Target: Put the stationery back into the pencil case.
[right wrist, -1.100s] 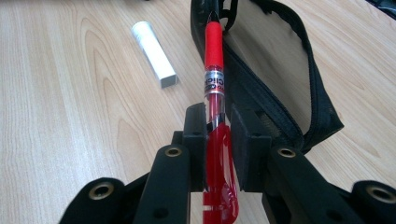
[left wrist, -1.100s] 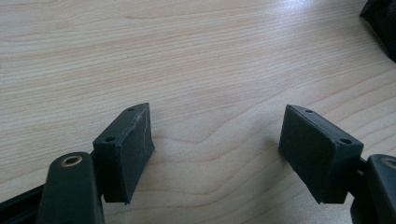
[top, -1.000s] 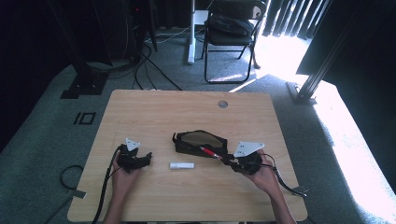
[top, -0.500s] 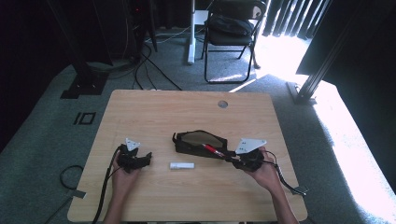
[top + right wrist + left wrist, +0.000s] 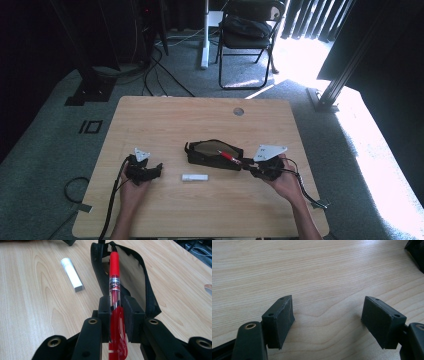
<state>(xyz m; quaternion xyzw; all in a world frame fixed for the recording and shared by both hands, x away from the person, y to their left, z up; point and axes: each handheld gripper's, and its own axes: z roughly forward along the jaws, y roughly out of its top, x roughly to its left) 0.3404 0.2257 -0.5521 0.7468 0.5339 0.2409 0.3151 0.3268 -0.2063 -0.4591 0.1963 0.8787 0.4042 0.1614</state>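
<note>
1. High view: the left tool (image 5: 150,172) rests near the counter's (image 5: 165,112) left edge, with bare wood ahead of it. The right tool (image 5: 250,167) holds a red pen (image 5: 226,155) over the open black pouch (image 5: 212,154) at mid-counter. A white stick (image 5: 194,177) lies just beside the pouch's near edge.
2. Left gripper view: the left tool's jaws stand wide apart over bare wood.
3. Right gripper view: the right tool's jaws clamp the pen, its tip pointing into the pouch's mouth; the white stick lies to the left.
</note>
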